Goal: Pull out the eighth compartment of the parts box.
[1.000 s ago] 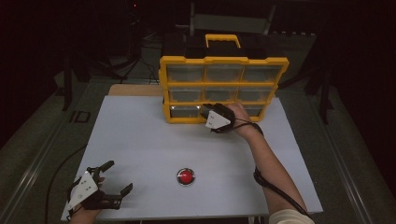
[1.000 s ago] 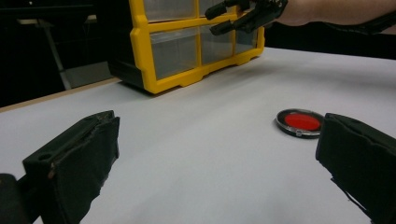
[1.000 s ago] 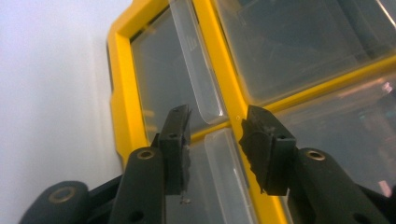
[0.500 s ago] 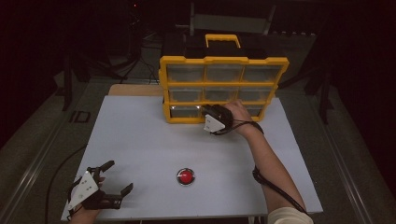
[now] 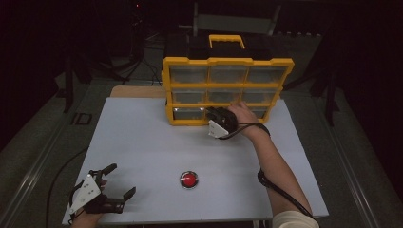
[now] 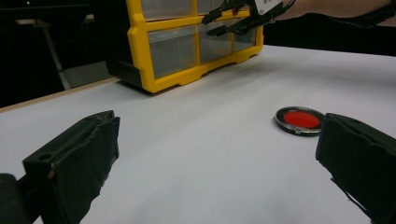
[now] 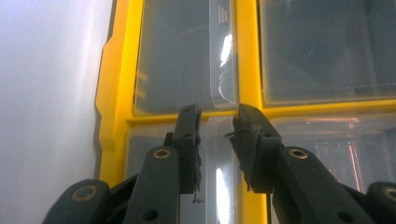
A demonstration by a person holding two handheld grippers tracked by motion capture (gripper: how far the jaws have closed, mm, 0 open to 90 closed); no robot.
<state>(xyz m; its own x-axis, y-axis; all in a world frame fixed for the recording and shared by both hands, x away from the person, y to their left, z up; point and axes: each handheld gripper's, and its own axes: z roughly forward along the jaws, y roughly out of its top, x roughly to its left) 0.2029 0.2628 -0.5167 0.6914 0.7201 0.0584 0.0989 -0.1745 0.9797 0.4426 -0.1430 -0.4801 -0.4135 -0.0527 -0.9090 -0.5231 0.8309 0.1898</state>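
The right hand-held gripper (image 5: 215,118) is up against the bottom row of the yellow drawer cabinet (image 5: 226,66) at the far side of the bench (image 5: 142,142); its own view shows the jaws a narrow gap apart, straddling the clear pull tab (image 7: 217,140) of a drawer (image 7: 154,149) in that row; the pads look just beside the tab, and I cannot tell whether they pinch it yet; nothing is firmly held. The gripper comes in level with the cabinet front, which I judge is meant to let the jaws close on the thin tab and draw the drawer straight out; the cabinet stands upright with its fronts toward the person, so every tab is reachable from that side.

The left hand-held gripper (image 5: 114,190) rests low at the near left corner of the bench, jaws spread wide and empty; likely parked there to stay clear of the work. A red button (image 5: 189,179) sits on the bench between the two hands, well apart from the cabinet and untouched.
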